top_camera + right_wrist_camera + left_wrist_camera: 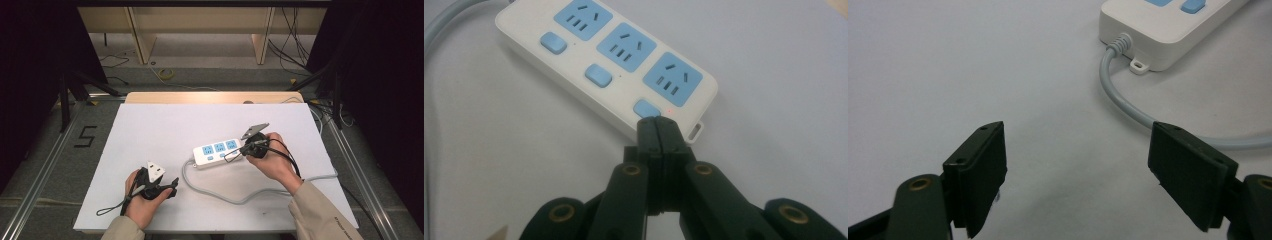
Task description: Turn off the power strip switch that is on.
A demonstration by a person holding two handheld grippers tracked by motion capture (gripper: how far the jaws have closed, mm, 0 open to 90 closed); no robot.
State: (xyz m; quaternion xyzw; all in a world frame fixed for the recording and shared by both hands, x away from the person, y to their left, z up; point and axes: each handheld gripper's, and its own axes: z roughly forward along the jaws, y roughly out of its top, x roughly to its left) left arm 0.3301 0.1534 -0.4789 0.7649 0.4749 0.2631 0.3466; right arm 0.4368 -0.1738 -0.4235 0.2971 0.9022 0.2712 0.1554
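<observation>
A white power strip (218,151) with three blue sockets and blue switches lies on the white table, its grey cable (225,194) looping toward the right edge. My right gripper (657,121) is shut, its closed tips resting on the blue switch (645,108) nearest the strip's end; a small red light (670,110) glows beside it. In the high view the right gripper (243,148) sits at the strip's right end. My left gripper (173,186) rests low on the table at front left, open with nothing between its pads (982,175), pointing toward the strip's cable end (1120,44).
The white table top (150,130) sits on a wooden board. Beyond it are a wooden frame (142,35), loose cables on the floor (295,45) and dark stands at both sides. Metal rails (45,165) run along the table's flanks.
</observation>
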